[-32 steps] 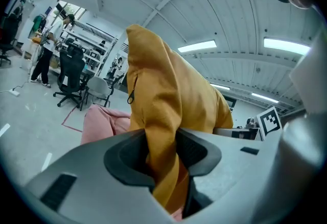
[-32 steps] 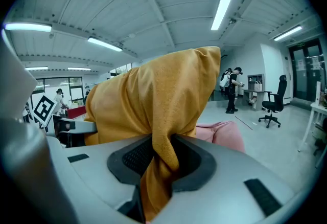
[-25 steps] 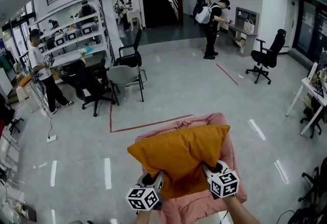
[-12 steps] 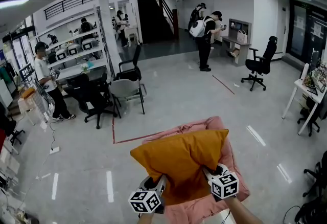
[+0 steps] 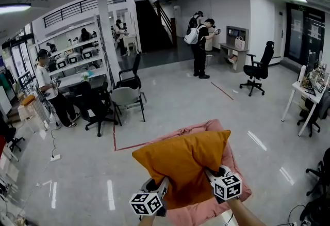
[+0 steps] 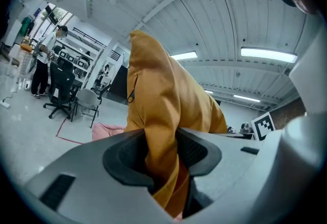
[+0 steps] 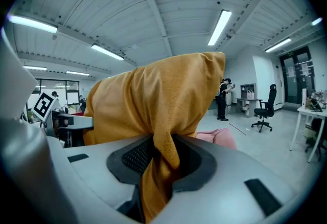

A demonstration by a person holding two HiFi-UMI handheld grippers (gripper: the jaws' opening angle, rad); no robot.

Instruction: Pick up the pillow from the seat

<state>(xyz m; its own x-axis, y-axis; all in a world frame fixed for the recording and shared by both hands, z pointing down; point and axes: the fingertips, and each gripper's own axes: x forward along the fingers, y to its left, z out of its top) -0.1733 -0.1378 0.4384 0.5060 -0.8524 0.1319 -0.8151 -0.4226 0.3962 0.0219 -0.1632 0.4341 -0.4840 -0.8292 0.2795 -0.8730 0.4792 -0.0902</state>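
An orange pillow (image 5: 183,165) hangs lifted above a pink padded seat (image 5: 233,168) in the head view. My left gripper (image 5: 161,187) is shut on the pillow's near left corner, and my right gripper (image 5: 210,174) is shut on its near right corner. In the left gripper view the orange pillow (image 6: 163,115) is pinched between the dark pads and rises upward from them. The right gripper view shows the pillow's fabric (image 7: 153,105) bunched between the pads, with a bit of the pink seat (image 7: 219,138) behind it.
A grey chair (image 5: 125,91) and black office chairs (image 5: 93,103) stand on the floor ahead to the left, beside red floor tape (image 5: 114,137). People stand by shelves at the left (image 5: 49,88) and at the far wall (image 5: 201,47). A white desk (image 5: 304,96) is at the right.
The head view has tilted up a little, so the room appears lower and wider. The pillow stays gripped in both grippers at about the same place.
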